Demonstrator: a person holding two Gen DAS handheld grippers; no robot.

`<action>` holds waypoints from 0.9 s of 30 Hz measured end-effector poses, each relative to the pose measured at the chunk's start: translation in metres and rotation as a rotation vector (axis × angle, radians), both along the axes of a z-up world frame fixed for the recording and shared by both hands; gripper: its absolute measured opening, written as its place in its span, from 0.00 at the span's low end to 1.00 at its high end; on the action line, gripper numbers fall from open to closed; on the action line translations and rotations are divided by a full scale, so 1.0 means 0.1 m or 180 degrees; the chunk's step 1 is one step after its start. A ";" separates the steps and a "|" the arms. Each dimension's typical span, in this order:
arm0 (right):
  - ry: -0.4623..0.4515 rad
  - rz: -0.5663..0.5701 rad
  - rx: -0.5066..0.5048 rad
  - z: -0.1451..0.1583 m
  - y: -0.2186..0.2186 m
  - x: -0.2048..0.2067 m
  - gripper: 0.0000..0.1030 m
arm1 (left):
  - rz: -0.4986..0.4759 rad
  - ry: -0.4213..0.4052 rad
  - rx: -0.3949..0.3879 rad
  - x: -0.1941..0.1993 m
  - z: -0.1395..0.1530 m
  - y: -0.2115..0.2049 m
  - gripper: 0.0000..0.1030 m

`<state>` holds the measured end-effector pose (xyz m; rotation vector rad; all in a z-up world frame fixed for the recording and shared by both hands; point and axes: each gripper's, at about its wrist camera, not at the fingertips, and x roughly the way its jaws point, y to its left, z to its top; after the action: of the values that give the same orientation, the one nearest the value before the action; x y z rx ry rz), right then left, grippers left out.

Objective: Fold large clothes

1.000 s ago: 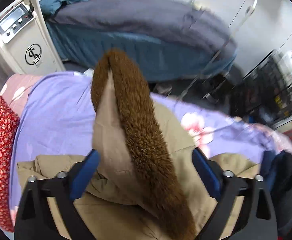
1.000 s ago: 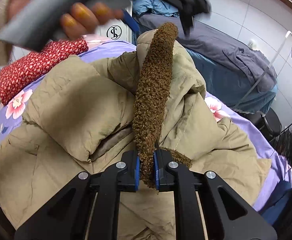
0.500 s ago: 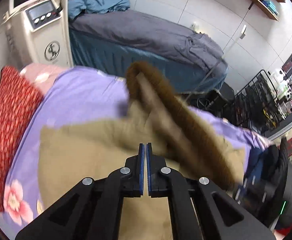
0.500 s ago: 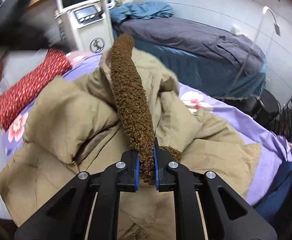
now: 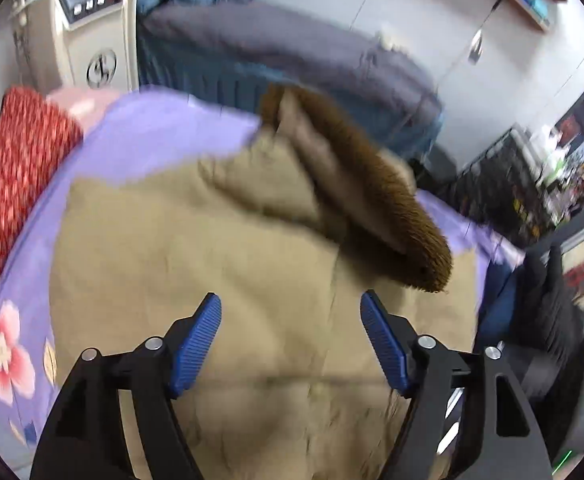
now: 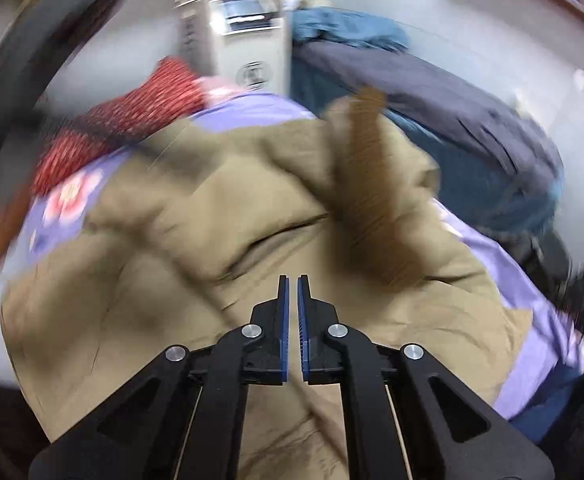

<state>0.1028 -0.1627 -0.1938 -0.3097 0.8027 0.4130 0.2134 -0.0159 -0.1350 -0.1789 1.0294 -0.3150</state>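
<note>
1. My left hand-held gripper (image 5: 291, 340) has just been opening, jaws apart, nothing between them.
2. My right hand-held gripper (image 6: 293, 322) is together, empty.
3. The tan coat (image 5: 220, 264) lies on the purple bed (image 5: 140, 136), fur hood (image 5: 375, 196) at one o'clock; folding looks barely begun.

Your left gripper (image 5: 291, 322), its jaws just reopened wide with nothing between them, hovers over the tan coat (image 5: 212, 264) spread on the lilac floral sheet (image 5: 20, 304), the coat's brown fur trim (image 5: 375, 184) lying folded beyond.
</note>
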 end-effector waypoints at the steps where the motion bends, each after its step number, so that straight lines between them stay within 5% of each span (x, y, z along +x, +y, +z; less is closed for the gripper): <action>1: -0.0003 0.0072 -0.0045 -0.04 0.07 -0.06 0.03 | -0.0001 -0.0036 0.0028 0.05 0.04 -0.01 0.72; 7: 0.0135 -0.0126 0.0068 -0.14 0.11 -0.05 0.07 | 0.0063 -0.0018 0.0136 0.35 0.08 0.03 0.73; 9: 0.0163 -0.0268 0.0156 -0.07 0.03 0.07 0.43 | 0.0083 0.0021 0.0134 0.32 0.04 0.05 0.75; 10: 0.0096 -0.0361 0.0201 0.01 -0.03 0.14 0.74 | 0.0092 0.0055 0.0120 0.30 -0.02 0.07 0.75; 11: -0.0001 -0.0416 0.0245 0.07 -0.05 0.22 0.78 | 0.0104 0.0106 0.0110 0.27 -0.08 0.08 0.75; 16: -0.0277 -0.0634 0.0305 0.59 -0.21 0.92 0.78 | 0.0183 0.0246 0.0161 0.16 -0.30 0.18 0.75; 21: 0.0029 -0.0872 0.0251 0.77 -0.11 2.00 0.78 | 0.0229 0.0363 0.0213 0.01 -0.47 0.32 0.75; 24: 0.0370 -0.1013 -0.0106 0.58 0.03 2.53 0.75 | 0.0256 0.0407 0.0239 -0.06 -0.51 0.42 0.75; 27: 0.0657 -0.1107 -0.0444 0.29 0.11 2.81 0.48 | 0.0297 0.0416 0.0298 -0.13 -0.52 0.55 0.75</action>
<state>0.3839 -0.1513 -0.1650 -0.2529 1.0689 0.0619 0.2006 0.0395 -0.1871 -0.1642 1.1590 -0.1715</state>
